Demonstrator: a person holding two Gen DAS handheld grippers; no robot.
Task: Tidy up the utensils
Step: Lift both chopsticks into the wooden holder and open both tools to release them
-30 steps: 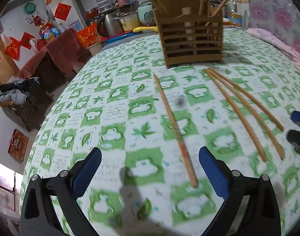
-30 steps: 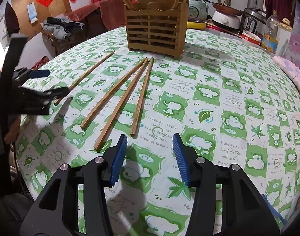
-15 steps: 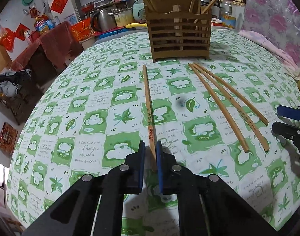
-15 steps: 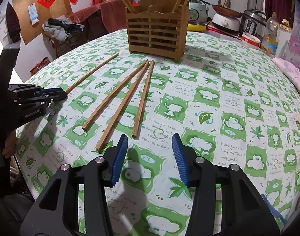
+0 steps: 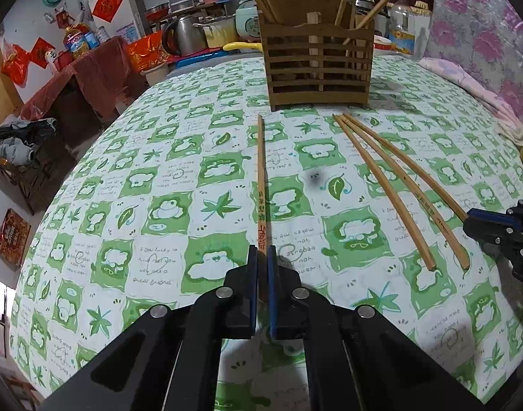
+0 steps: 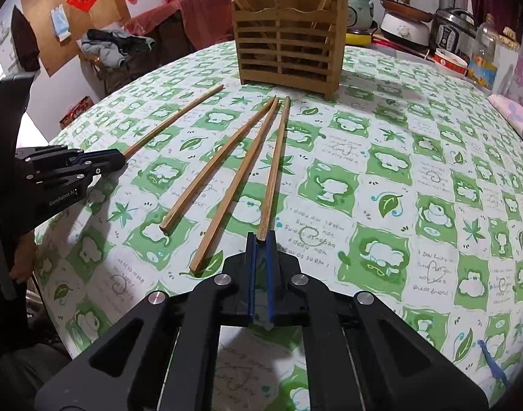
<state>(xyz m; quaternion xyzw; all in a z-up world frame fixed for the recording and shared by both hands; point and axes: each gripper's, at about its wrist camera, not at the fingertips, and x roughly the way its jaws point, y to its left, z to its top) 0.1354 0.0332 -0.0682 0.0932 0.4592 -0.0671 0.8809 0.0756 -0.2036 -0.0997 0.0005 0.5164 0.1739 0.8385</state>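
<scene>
Our right hand-held gripper [image 6: 260, 239] has just closed on a chopstick [image 6: 274, 167] end, like our left hand-held gripper [image 5: 261, 251]; both can now be lifted toward the bamboo holder [image 6: 289, 51] ahead.

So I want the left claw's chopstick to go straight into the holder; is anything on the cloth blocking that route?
Nothing visible does. The left claw grips the lone chopstick, which points at the wooden holder across bare tablecloth. The other three chopsticks lie off to the right.

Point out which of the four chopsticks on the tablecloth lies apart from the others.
The lone chopstick with red lettering, its near end clamped in the left gripper. The other three fan out together, tips converging near the wooden holder.
</scene>
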